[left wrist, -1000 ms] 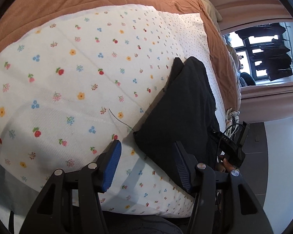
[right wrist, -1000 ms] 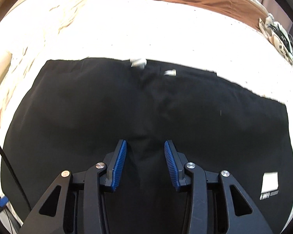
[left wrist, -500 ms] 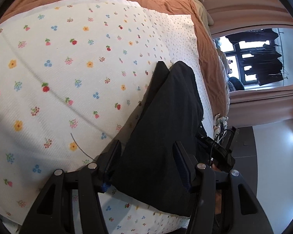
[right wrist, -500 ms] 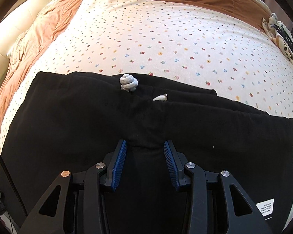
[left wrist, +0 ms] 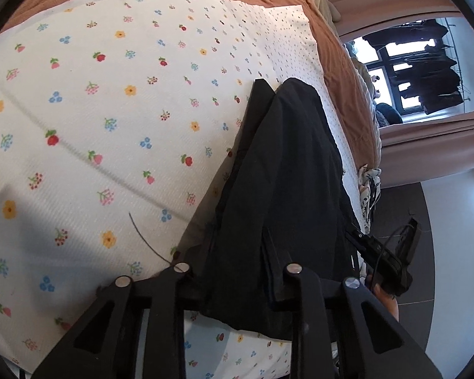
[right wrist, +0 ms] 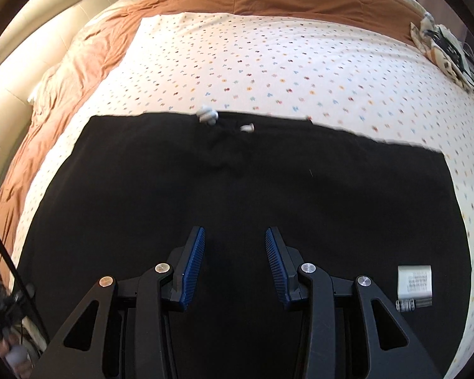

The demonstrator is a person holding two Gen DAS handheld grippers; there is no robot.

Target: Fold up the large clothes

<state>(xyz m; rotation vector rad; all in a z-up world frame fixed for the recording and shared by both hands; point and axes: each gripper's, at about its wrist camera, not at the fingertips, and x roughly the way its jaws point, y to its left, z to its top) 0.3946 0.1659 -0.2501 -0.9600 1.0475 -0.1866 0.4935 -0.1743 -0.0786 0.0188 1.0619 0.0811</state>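
A black garment (right wrist: 237, 189) lies spread flat across the floral sheet (right wrist: 284, 63), with white drawstring ends (right wrist: 208, 115) at its far edge and a white label (right wrist: 414, 282) near right. My right gripper (right wrist: 233, 262) hovers open just over the cloth, nothing between its blue pads (right wrist: 192, 265). In the left wrist view the garment (left wrist: 284, 173) runs away as a dark strip. My left gripper (left wrist: 237, 271) is at its near corner with jaws closing; bunched cloth sits between them and hides the pads. The right gripper (left wrist: 388, 262) shows beyond, at the bed's edge.
An orange blanket (right wrist: 79, 63) borders the sheet at left and far side. A cream headboard (right wrist: 31, 72) stands at far left. A patterned bundle with cables (right wrist: 445, 47) lies at the bed's far right corner. Dark floor (left wrist: 420, 252) and a window (left wrist: 410, 72) lie beyond the bed.
My left gripper slid onto the garment's corner and its jaws narrowed around the cloth. My right gripper drew back and up, so more of the sheet shows beyond the garment.
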